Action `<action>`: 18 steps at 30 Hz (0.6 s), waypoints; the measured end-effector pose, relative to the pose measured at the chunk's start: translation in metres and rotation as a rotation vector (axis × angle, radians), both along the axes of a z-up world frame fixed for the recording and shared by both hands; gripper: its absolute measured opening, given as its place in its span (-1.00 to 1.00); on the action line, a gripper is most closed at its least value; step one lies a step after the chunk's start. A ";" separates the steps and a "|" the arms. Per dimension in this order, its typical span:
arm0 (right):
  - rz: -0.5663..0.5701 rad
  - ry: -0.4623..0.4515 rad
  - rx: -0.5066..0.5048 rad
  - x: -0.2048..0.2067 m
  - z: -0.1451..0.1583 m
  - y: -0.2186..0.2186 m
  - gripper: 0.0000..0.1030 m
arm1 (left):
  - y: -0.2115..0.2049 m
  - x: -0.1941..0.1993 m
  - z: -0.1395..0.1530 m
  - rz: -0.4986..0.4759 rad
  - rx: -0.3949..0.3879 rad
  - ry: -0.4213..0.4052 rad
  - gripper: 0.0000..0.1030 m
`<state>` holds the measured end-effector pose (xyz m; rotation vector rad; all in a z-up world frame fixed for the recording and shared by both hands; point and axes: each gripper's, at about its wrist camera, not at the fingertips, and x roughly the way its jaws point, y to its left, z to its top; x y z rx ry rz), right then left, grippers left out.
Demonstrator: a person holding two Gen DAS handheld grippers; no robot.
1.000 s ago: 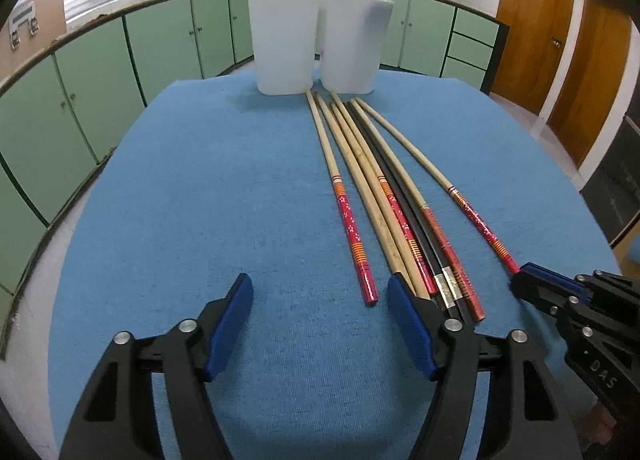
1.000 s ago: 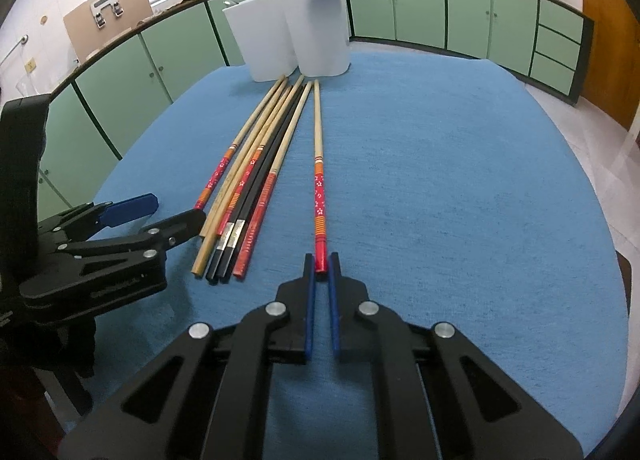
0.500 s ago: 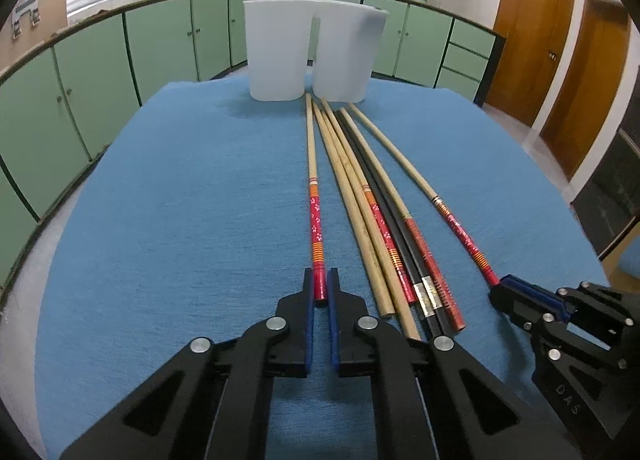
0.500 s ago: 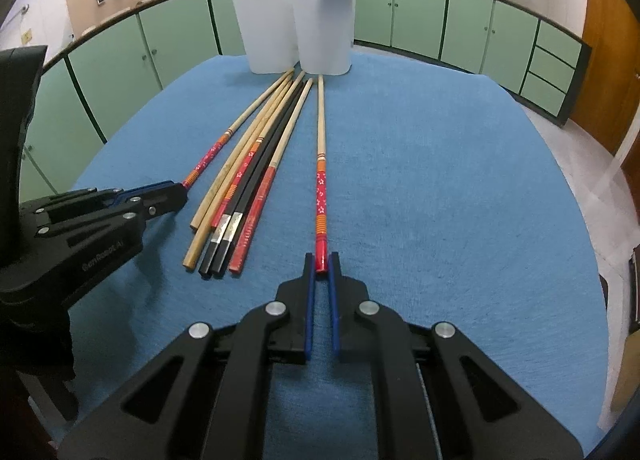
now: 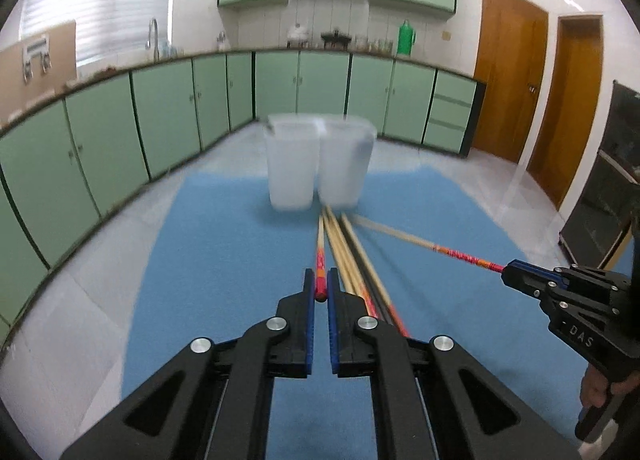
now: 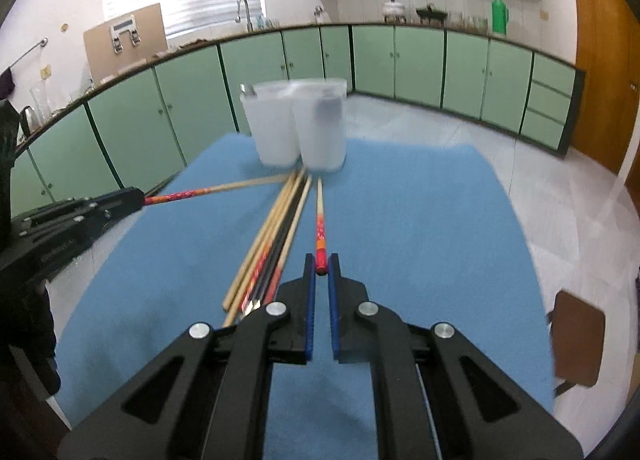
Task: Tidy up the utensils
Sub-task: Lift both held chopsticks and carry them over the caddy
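Both grippers were clenched: the left gripper (image 5: 321,296) on the red end of one chopstick (image 5: 320,260), the right gripper (image 6: 321,270) on another chopstick (image 6: 320,228). Between them, the remaining chopsticks (image 6: 272,248) lay bundled on the blue cloth (image 6: 420,220). Beyond, two white containers (image 6: 300,128) stood side by side, touching.

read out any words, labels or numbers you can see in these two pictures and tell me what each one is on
"DAS": white letters on the black body of the right tongs, seen from the left wrist view.
Faint raised lettering on the body of the left tongs, in the right wrist view: too blurred to read.
Small stickers on the wall and the board on the counter: too small to read.
Chopsticks and white cups: no text.
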<state>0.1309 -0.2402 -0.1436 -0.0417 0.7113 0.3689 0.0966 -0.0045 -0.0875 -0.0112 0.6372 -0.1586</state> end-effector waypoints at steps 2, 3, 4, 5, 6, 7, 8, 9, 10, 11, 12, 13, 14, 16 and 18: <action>0.006 -0.021 0.013 0.004 0.015 -0.002 -0.90 | 0.002 -0.001 0.019 -0.007 -0.004 -0.046 -0.89; 0.012 -0.032 0.025 0.008 0.026 -0.003 -0.90 | 0.003 0.000 0.025 -0.012 -0.005 -0.058 -0.89; 0.016 -0.039 0.032 0.011 0.033 -0.004 -0.90 | 0.004 0.002 0.034 -0.021 -0.009 -0.074 -0.89; 0.020 -0.047 0.038 0.013 0.039 -0.004 -0.90 | 0.005 0.004 0.041 -0.030 -0.015 -0.085 -0.89; 0.026 -0.054 0.047 0.016 0.049 -0.005 -0.90 | 0.005 0.008 0.048 -0.039 -0.021 -0.094 -0.89; 0.032 -0.058 0.058 0.021 0.057 -0.006 -0.90 | 0.006 0.011 0.052 -0.046 -0.023 -0.101 -0.89; 0.037 -0.058 0.065 0.026 0.064 -0.006 -0.90 | 0.007 0.015 0.057 -0.055 -0.022 -0.110 -0.89; 0.050 -0.057 0.073 0.034 0.073 -0.005 -0.90 | 0.006 0.018 0.060 -0.059 -0.021 -0.115 -0.89; 0.056 -0.057 0.074 0.036 0.078 -0.004 -0.90 | 0.007 0.024 0.065 -0.066 -0.017 -0.122 -0.89; 0.063 -0.058 0.072 0.041 0.084 -0.002 -0.90 | 0.008 0.030 0.068 -0.075 -0.022 -0.123 -0.89; 0.069 -0.058 0.062 0.048 0.091 0.000 -0.90 | 0.008 0.033 0.069 -0.080 -0.028 -0.121 -0.89; 0.078 -0.058 0.054 0.053 0.097 0.002 -0.90 | 0.009 0.041 0.072 -0.088 -0.040 -0.116 -0.89; 0.088 -0.058 0.047 0.057 0.102 0.006 -0.90 | 0.012 0.045 0.074 -0.091 -0.045 -0.114 -0.89; 0.106 -0.062 0.031 0.068 0.112 0.011 -0.90 | 0.011 0.053 0.078 -0.098 -0.046 -0.118 -0.89; 0.112 -0.064 0.017 0.078 0.122 0.016 -0.90 | 0.013 0.061 0.082 -0.104 -0.054 -0.117 -0.89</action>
